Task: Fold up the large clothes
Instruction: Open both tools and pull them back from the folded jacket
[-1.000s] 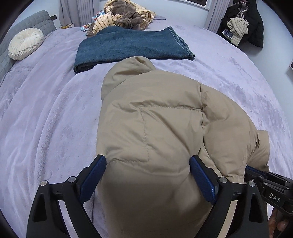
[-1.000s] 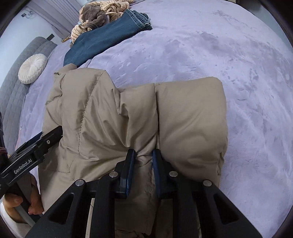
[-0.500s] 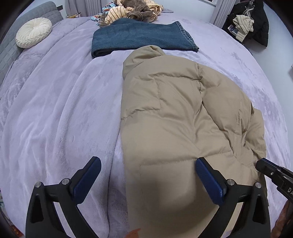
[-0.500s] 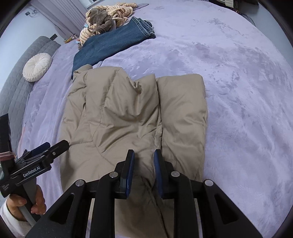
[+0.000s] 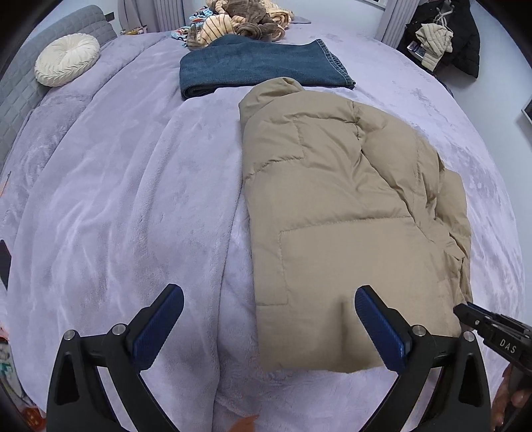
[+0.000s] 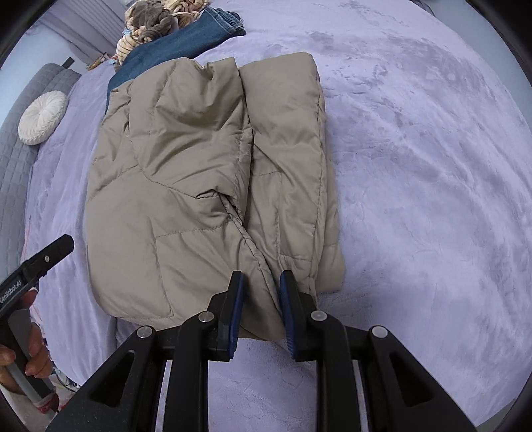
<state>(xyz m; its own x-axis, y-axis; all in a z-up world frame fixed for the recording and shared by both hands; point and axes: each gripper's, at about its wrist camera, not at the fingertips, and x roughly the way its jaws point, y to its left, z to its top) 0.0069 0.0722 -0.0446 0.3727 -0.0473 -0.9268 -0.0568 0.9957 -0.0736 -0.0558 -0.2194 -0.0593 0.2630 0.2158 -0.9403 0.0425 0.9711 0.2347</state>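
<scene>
A tan puffer jacket [image 5: 335,212] lies folded lengthwise on the lilac bed cover [image 5: 126,206]. It also shows in the right wrist view [image 6: 199,179]. My left gripper [image 5: 269,319] is wide open and empty, held above the jacket's near hem. My right gripper [image 6: 261,299] is shut on the jacket's near hem fold, the fabric pinched between its blue pads. The left gripper body shows at the left edge of the right wrist view [image 6: 36,266].
Folded blue jeans [image 5: 259,66] lie beyond the jacket's hood. A heap of striped and brown clothes [image 5: 239,23] sits behind them. A round cream cushion [image 5: 66,59] rests by the grey headboard [image 5: 20,86]. Dark coats [image 5: 445,36] hang at the far right.
Both grippers have pulled back toward me, and the whole jacket now shows laid flat. The left gripper stays open; the right stays clamped on the hem.
</scene>
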